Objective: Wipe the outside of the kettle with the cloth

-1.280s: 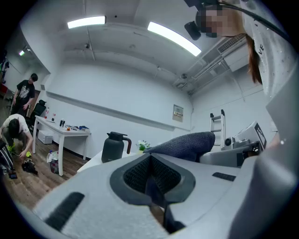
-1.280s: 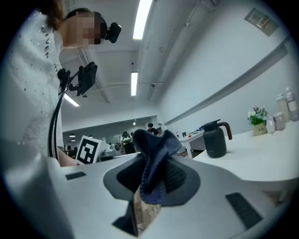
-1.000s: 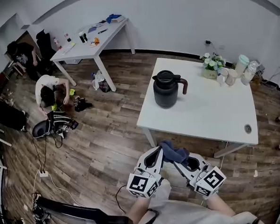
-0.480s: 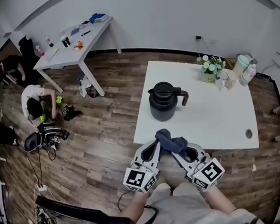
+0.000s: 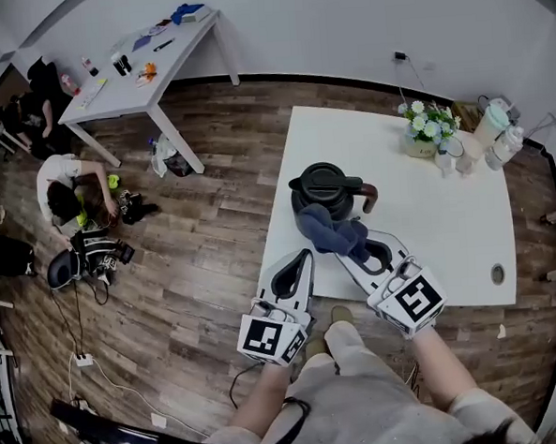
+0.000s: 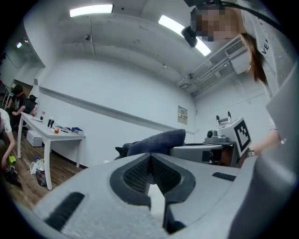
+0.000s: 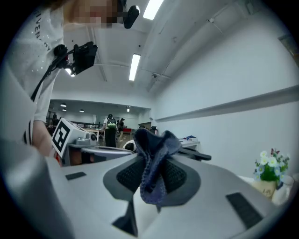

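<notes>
A black kettle with a dark red-brown handle stands on the white table, near its left edge. My right gripper is shut on a dark blue cloth, which lies against the kettle's near side. In the right gripper view the cloth sticks up bunched from the closed jaws of my right gripper. My left gripper is shut with nothing in it, just left of the cloth and over the table's front edge. From the left gripper view the cloth shows right beyond the tips.
A pot of flowers and several cups and bottles stand at the table's far right corner. A cable hole sits near the front right. Left of the table is wooden floor with a second white table, bags and people.
Both grippers have moved forward over the table. The cloth has gone from in front of the table's edge to the kettle's near side. The left gripper now sits beside the cloth.
</notes>
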Demonstrator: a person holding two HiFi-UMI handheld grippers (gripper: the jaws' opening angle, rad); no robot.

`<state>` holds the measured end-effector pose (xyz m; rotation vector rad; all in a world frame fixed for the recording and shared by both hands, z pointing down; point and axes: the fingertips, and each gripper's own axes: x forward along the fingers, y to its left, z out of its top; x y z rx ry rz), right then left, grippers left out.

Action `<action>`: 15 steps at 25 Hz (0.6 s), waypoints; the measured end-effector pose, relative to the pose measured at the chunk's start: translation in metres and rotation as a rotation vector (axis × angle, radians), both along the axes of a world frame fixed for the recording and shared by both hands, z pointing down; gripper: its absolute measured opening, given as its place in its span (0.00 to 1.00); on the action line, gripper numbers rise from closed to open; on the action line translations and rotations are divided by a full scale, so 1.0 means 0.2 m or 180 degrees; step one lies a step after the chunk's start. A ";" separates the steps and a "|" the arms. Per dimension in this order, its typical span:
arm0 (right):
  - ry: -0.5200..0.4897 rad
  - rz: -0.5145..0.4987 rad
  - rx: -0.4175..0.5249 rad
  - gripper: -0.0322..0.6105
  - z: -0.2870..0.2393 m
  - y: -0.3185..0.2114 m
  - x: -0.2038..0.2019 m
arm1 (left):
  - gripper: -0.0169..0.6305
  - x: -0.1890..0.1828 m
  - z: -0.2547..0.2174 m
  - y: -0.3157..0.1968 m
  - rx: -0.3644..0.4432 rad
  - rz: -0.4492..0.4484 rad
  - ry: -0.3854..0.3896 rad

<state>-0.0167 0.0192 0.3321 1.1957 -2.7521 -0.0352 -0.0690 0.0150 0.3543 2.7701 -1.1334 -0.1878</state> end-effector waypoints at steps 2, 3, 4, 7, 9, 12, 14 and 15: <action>0.0264 -0.0107 0.0024 0.17 0.02 -0.04 -0.02 | 0.04 0.01 0.01 -0.03 -0.0024 -0.0036 -0.0019; 0.0426 -0.0164 0.0042 0.17 0.03 -0.06 -0.02 | 0.04 0.02 0.02 -0.06 -0.0044 -0.0059 -0.0023; 0.0590 -0.0206 0.0061 0.17 0.06 -0.08 -0.02 | 0.04 0.03 0.03 -0.08 -0.0068 -0.0079 -0.0023; 0.0953 -0.0238 0.0045 0.17 0.16 -0.11 0.02 | 0.04 0.08 0.11 -0.12 -0.0187 -0.0104 -0.0034; 0.1049 -0.0231 -0.0045 0.17 0.24 -0.12 0.04 | 0.04 0.11 0.20 -0.13 -0.0324 -0.0133 -0.0031; 0.1046 -0.0271 -0.0154 0.17 0.35 -0.13 0.06 | 0.04 0.12 0.33 -0.14 -0.0517 -0.0166 -0.0007; 0.1078 -0.0314 -0.0171 0.17 0.42 -0.15 0.06 | 0.04 0.14 0.42 -0.14 -0.0627 -0.0185 -0.0008; 0.1130 -0.0334 -0.0182 0.17 0.46 -0.15 0.06 | 0.04 0.15 0.46 -0.14 -0.0688 -0.0192 -0.0012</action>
